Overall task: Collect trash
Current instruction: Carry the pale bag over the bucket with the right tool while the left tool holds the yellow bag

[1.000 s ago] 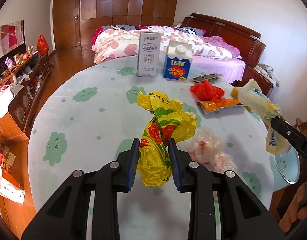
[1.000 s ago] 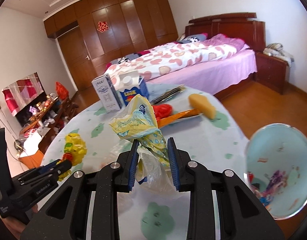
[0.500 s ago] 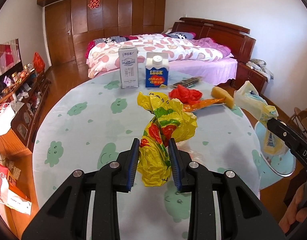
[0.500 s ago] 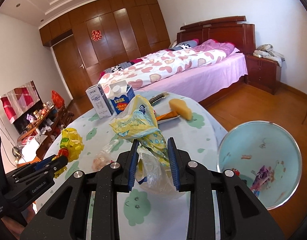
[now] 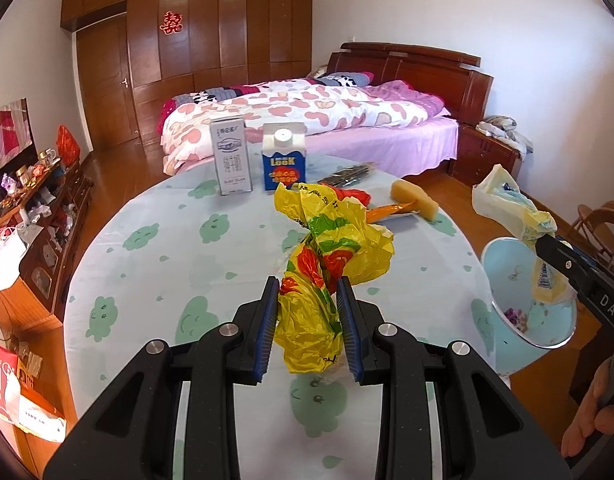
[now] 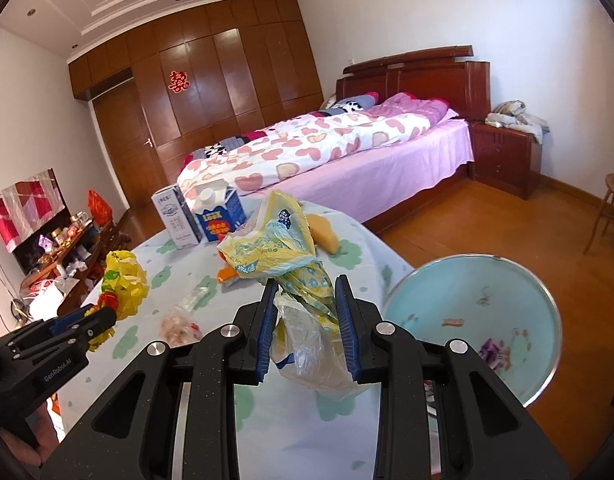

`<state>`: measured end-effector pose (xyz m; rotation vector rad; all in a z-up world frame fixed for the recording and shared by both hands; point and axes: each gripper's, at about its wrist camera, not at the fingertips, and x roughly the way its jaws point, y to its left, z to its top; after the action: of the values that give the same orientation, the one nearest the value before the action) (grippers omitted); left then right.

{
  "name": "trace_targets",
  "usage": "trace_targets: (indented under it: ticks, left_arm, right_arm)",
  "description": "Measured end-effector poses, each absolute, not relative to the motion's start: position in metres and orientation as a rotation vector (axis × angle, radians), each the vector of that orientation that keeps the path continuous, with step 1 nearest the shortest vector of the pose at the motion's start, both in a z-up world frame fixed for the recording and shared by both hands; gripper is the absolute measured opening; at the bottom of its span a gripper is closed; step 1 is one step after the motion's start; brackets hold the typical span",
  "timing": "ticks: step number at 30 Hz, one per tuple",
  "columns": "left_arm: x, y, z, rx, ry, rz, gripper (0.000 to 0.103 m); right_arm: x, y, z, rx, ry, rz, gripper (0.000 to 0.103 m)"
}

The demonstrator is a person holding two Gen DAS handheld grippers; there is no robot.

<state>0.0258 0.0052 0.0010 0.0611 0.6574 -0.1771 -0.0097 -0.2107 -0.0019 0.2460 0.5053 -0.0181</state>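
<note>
My left gripper [image 5: 307, 300] is shut on a crumpled yellow plastic bag [image 5: 331, 248] with red and green print, held above the round table [image 5: 155, 240]. My right gripper [image 6: 305, 300] is shut on a pale yellow and blue plastic bag [image 6: 275, 248] with clear film hanging below it. In the left wrist view the right gripper [image 5: 547, 240] holds that pale bag [image 5: 507, 208] over the light blue bin [image 5: 511, 284] beside the table. The bin [image 6: 467, 304] has a few scraps at its bottom. In the right wrist view the left gripper [image 6: 103, 316] shows with the yellow bag [image 6: 123, 284].
On the table stand a white carton [image 5: 231, 160] and a blue carton [image 5: 283, 160], with an orange wrapper [image 5: 391, 210], a yellow sponge [image 5: 413, 196], a red bag [image 5: 359, 196] and clear film [image 6: 179, 322]. A bed [image 5: 307, 120], a cluttered sideboard [image 5: 35, 216] and a chair [image 6: 611, 204] surround it.
Both grippers have drawn back from the table and risen a little, keeping their bags. The blue bin has come further into both views, nearer the right gripper.
</note>
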Motion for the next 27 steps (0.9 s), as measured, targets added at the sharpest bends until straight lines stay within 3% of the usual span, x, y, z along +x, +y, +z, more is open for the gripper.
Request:
trace_targets:
  ticks: [27]
  left_arm:
    - [0.020,-0.052,0.002,0.123,0.661,-0.268,0.030]
  right_arm:
    - [-0.032,-0.258,-0.006,0.242,0.492,-0.163,0.030]
